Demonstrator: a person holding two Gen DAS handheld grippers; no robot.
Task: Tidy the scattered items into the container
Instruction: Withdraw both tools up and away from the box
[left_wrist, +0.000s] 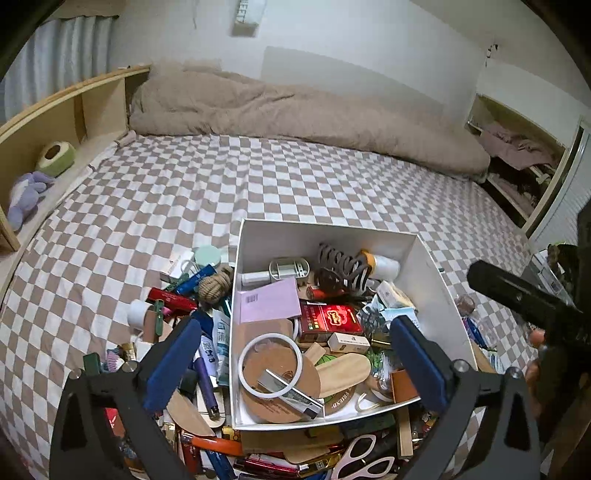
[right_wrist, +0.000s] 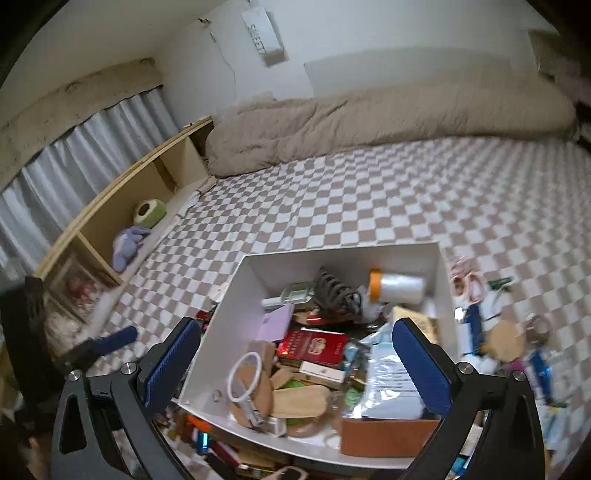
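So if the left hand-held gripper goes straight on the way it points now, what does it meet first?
Probably the clutter inside the white box: the left hand-held gripper, open and empty, points at the white ring on the cork coaster. Depth is unclear, so the near wall might come first.

We are holding the left hand-held gripper (left_wrist: 295, 354) and right hand-held gripper (right_wrist: 297, 363) with jaws spread wide, gripping nothing.

Dim indoor light, fisheye-warped edges, slight blur
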